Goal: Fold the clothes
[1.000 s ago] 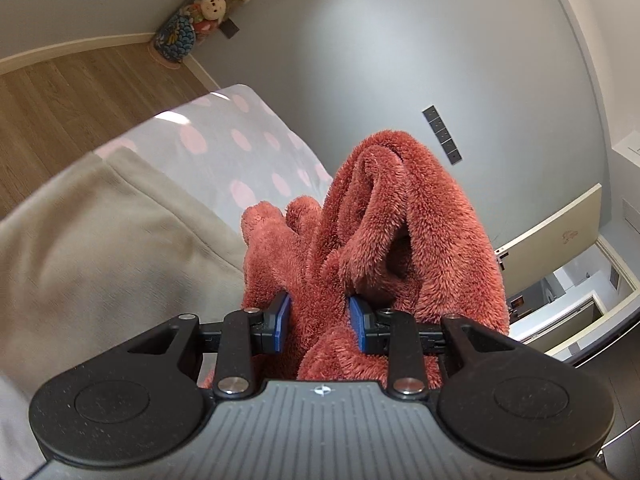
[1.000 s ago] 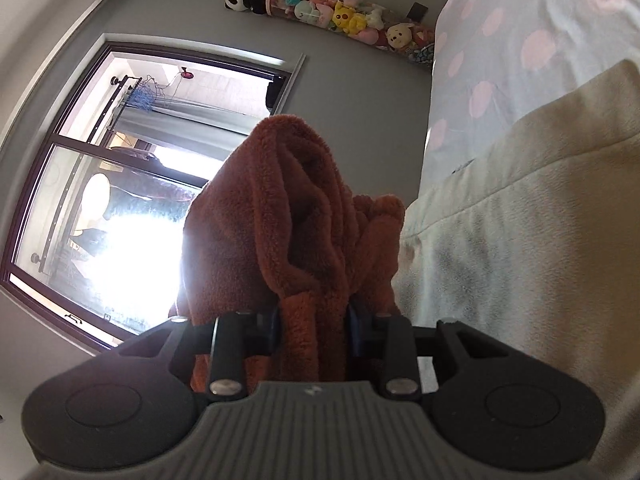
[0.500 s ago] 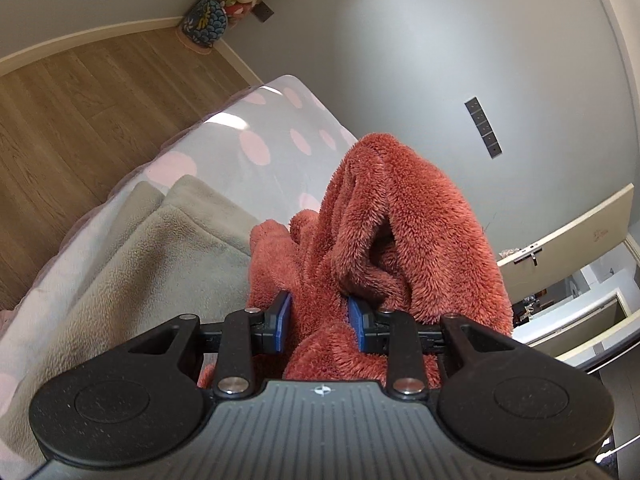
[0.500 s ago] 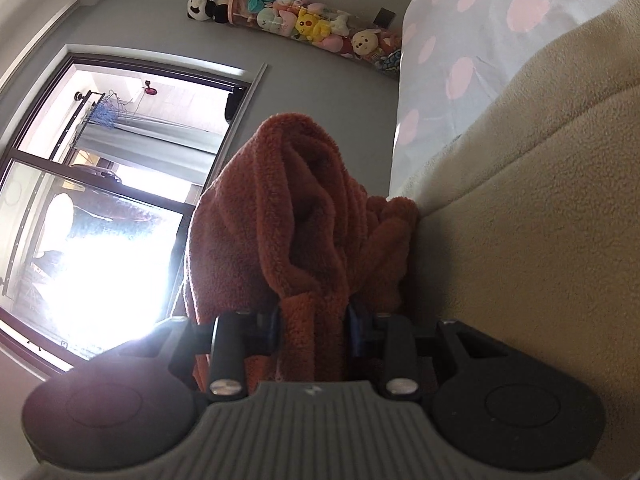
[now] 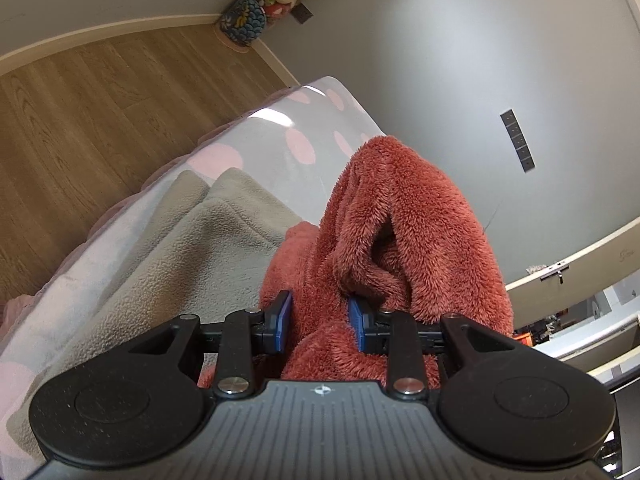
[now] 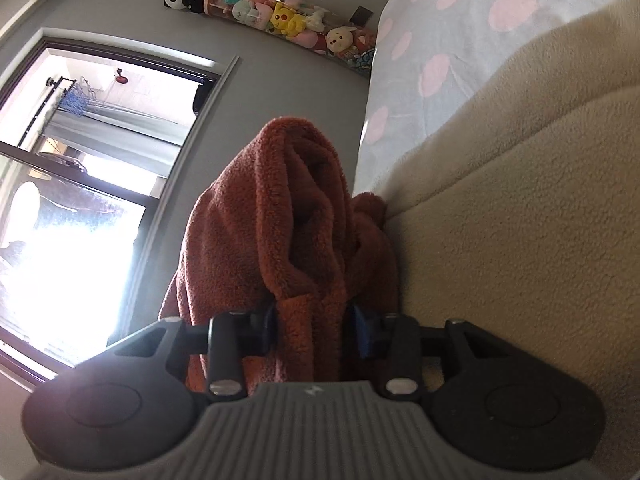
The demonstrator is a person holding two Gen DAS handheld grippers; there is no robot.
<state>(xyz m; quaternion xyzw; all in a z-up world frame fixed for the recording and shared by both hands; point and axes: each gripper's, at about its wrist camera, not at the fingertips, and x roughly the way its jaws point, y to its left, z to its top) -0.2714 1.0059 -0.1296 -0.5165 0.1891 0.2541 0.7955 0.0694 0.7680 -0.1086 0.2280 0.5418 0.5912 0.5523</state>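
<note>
Left tongs [image 5: 320,320]: closed down on a thick bunch of the red fleece [image 5: 404,216] — blue pads sunk into the pile on both sides.
Right tongs [image 6: 311,326]: likewise clamped on the fleece [image 6: 280,216], a bunched edge squeezed between the pads.
Fleece, where it is: held up in the air between the two tongs, rising in loose folds ahead of each camera, its lower part hanging against the beige blanket [image 5: 192,248] on the bed [image 5: 280,136].
Blanket: lies spread over the dotted sheet, just beside the hanging fleece and touching it in the right view [image 6: 520,208].
Stage: the fleece is gathered and lifted, not lying flat or squared; whether this is a carry to lay it out or a fold in mid-air, the views do not settle.
Risk, slip: the pile is thick and springy — a bunched grip may hold only some layers, so part could slide out under its own weight.
Risk, crooked fold: the edges are hidden in the bunching, so corners may not meet when it comes down.
Risk, snag: fleece dragging on the blanket could pull that askew.
Writing: faint marks on the door [image 5: 580,256] at the right of the left view, too small to read; none elsewhere.
</note>
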